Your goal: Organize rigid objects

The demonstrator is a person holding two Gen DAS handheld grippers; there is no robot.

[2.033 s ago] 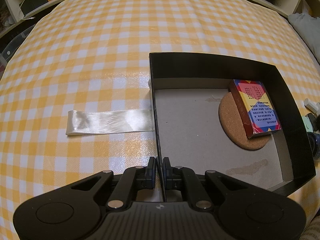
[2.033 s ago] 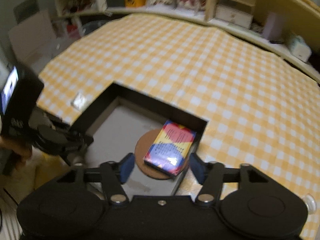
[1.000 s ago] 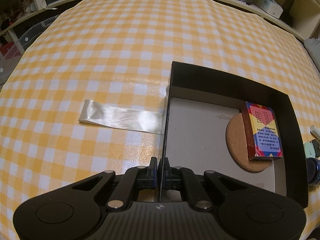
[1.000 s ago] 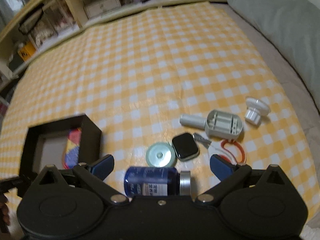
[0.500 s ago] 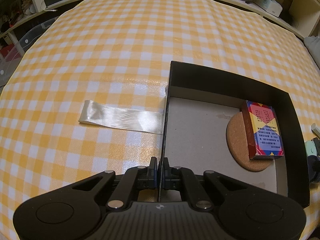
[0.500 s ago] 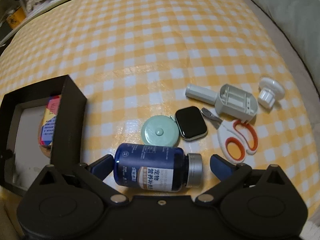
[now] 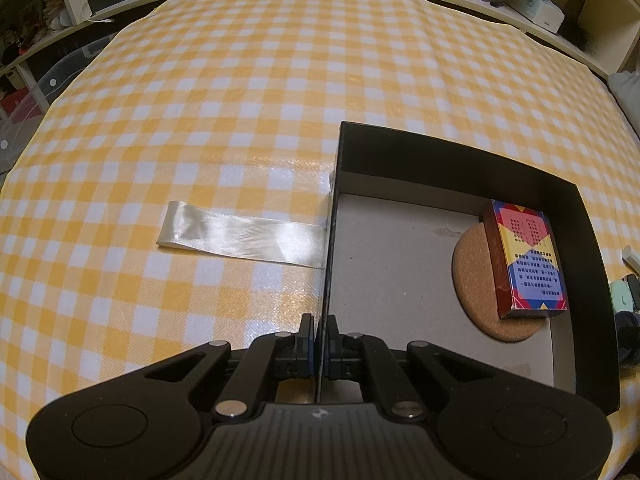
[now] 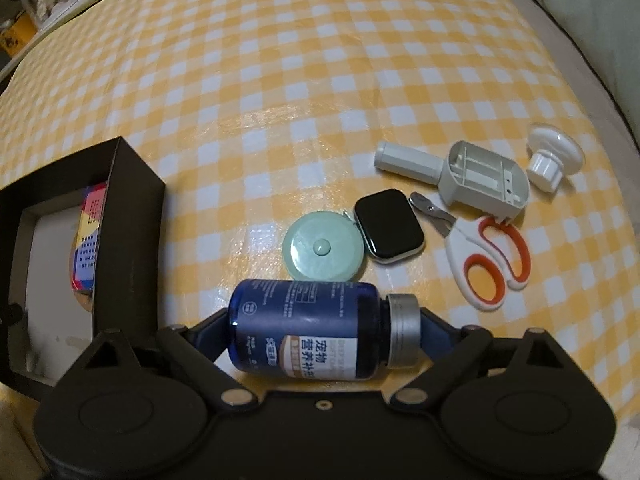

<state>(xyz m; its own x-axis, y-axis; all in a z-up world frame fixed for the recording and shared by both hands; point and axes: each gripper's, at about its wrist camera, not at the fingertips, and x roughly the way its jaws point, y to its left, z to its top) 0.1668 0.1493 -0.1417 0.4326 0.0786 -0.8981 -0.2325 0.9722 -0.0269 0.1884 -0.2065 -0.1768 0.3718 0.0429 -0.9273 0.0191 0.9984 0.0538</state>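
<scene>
The right hand-held gripper [image 8: 324, 332] came down around the bottle [image 8: 316, 330], jaws closing, not yet squeezing; left hand-held gripper [image 7: 319, 354] stays clamped on the box [image 7: 326, 264] wall.

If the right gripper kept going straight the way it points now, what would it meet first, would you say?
Most likely the blue bottle: it lies on its side between the right gripper's wide jaws, base and cap facing the pads. The jaws have just been closing; whether they touch it yet is unclear.
</scene>
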